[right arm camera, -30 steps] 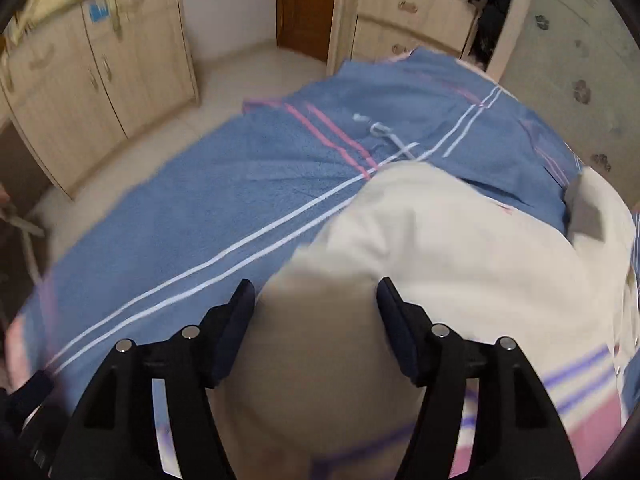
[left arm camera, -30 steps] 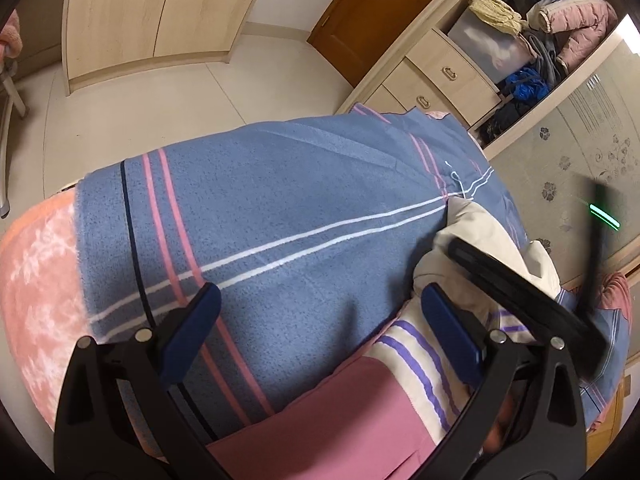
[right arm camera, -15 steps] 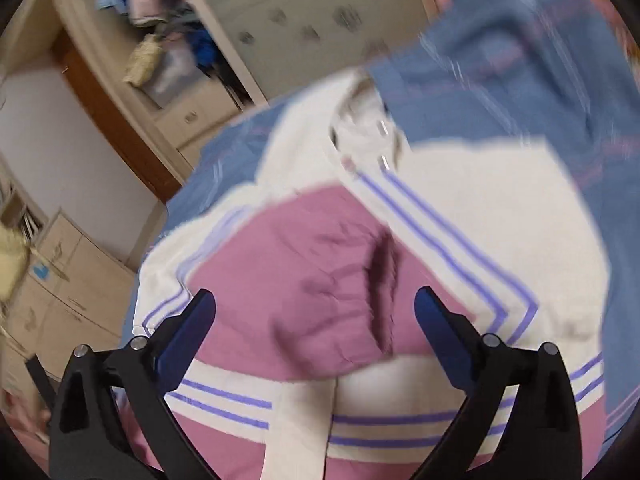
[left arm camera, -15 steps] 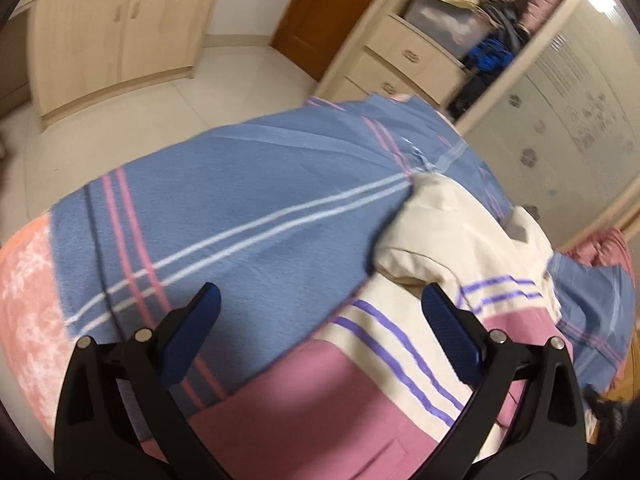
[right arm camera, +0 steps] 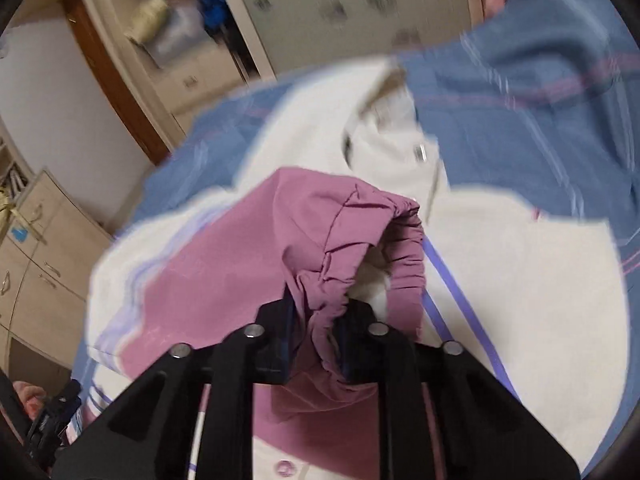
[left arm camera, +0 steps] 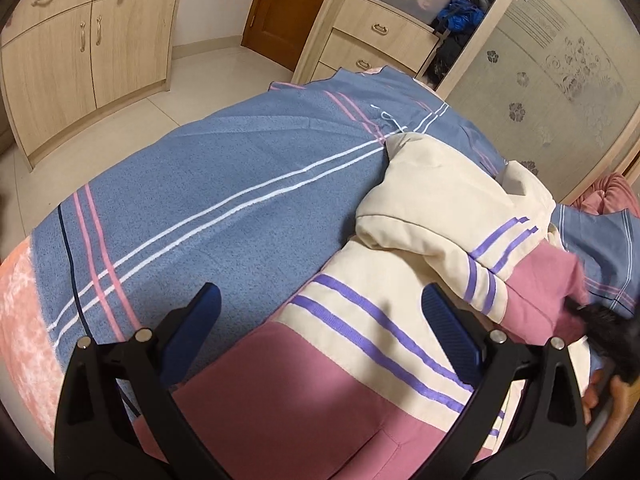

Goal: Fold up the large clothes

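Note:
A cream and pink jacket with purple stripes [left arm camera: 384, 320] lies on a bed under a blue striped blanket [left arm camera: 224, 184]. My left gripper [left arm camera: 320, 336] is open and hovers above the jacket's lower left part, holding nothing. My right gripper [right arm camera: 316, 340] is shut on the jacket's pink elastic sleeve cuff [right arm camera: 360, 240] and holds it raised above the cream and pink body [right arm camera: 520, 288]. In the left wrist view the right gripper [left arm camera: 600, 320] shows dimly at the right edge by the pink sleeve [left arm camera: 540, 288].
Wooden cabinets [left arm camera: 80, 48] stand across a tiled floor at the left. A brown door [left arm camera: 280, 4] and an open wardrobe with drawers and piled clothes [left arm camera: 400, 12] are at the back. A frosted sliding door [left arm camera: 540, 80] runs along the bed's right side.
My right gripper was open over the jacket and has closed on the pink sleeve cuff and lifted it. My left gripper stays open, its view shifted slightly over the jacket.

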